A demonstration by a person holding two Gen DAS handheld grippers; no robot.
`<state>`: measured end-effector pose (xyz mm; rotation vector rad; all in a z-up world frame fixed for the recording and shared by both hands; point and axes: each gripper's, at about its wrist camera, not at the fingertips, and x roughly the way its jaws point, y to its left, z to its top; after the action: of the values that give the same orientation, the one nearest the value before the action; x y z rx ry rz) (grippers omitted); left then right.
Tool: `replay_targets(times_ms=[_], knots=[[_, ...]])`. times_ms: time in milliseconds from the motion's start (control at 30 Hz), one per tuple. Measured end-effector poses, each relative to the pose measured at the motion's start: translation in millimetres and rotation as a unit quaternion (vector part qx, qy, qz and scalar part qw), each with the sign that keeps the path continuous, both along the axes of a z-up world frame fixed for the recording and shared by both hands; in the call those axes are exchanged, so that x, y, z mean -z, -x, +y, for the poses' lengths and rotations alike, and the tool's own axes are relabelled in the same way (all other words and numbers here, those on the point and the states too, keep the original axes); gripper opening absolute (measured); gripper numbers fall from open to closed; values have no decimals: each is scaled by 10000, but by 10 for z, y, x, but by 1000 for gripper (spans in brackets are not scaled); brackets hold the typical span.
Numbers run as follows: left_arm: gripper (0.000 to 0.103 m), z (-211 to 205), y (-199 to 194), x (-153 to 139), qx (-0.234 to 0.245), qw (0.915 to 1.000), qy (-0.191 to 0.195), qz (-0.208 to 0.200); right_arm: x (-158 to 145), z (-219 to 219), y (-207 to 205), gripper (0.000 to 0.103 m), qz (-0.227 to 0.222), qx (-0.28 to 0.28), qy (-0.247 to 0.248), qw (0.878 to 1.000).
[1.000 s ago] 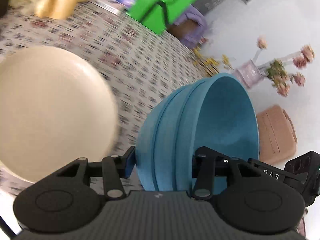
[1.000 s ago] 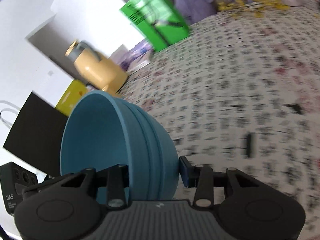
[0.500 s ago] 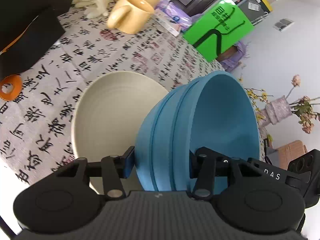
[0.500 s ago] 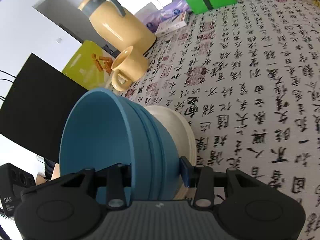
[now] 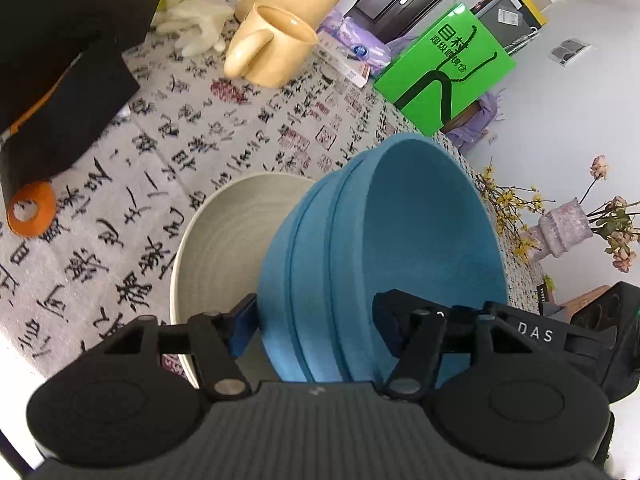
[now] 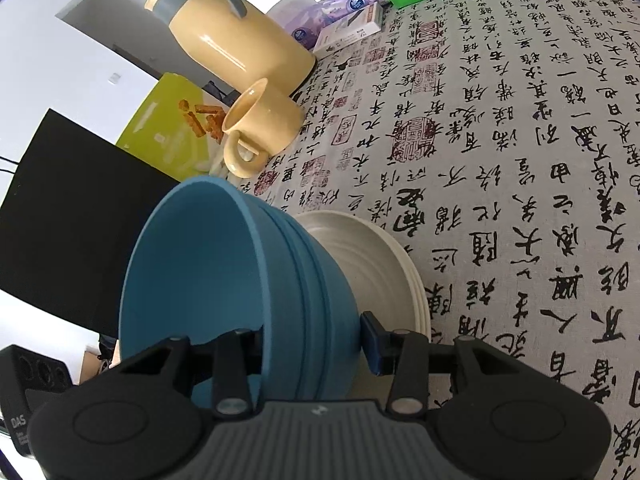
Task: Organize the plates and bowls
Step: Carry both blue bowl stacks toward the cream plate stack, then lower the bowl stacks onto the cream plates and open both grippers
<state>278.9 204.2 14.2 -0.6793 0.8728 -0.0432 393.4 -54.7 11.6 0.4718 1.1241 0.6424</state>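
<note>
A nested stack of blue bowls (image 5: 400,240) (image 6: 200,272) sits tilted over a stack of cream plates (image 5: 224,248) (image 6: 368,256) on the calligraphy tablecloth. My left gripper (image 5: 314,320) straddles the near rim with one finger inside and one outside. Its jaws are opening, and the outer blue pad (image 5: 240,328) stands just off the bowl wall. My right gripper (image 6: 312,340) straddles the opposite rim. Its jaws are starting to open too, but its outer pad (image 6: 372,344) still lies against the wall.
A yellow mug (image 5: 276,48) (image 6: 260,128) and a yellow jug (image 6: 236,44) stand beyond the plates. A black box (image 5: 60,80) and an orange ring (image 5: 30,210) lie to the left, a green box (image 5: 444,68) at the back. A vase of flowers (image 5: 564,228) stands far right.
Both grippers carried the blue bowls across the table until they came over the cream plates, then slowed. The left gripper's jaws have since widened off the bowl wall.
</note>
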Motion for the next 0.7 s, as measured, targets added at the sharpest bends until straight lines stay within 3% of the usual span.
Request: replay_targets(times_ms=[133, 167, 333, 700], knots=[[73, -18, 33, -67, 3, 9996, -191, -199, -3, 22, -17, 44, -84, 72, 86, 9999], [76, -22, 47, -84, -15, 9994, -245, -242, -20, 36, -22, 49, -171, 74, 116, 9998], [78, -29, 108, -110, -78, 9988, -406, -252, -153, 78, 63, 54, -681, -20, 320, 9972], [81, -163, 397, -380, -219, 9919, -1029, -712, -411, -311, 344, 60, -1200, 395, 321, 9915]])
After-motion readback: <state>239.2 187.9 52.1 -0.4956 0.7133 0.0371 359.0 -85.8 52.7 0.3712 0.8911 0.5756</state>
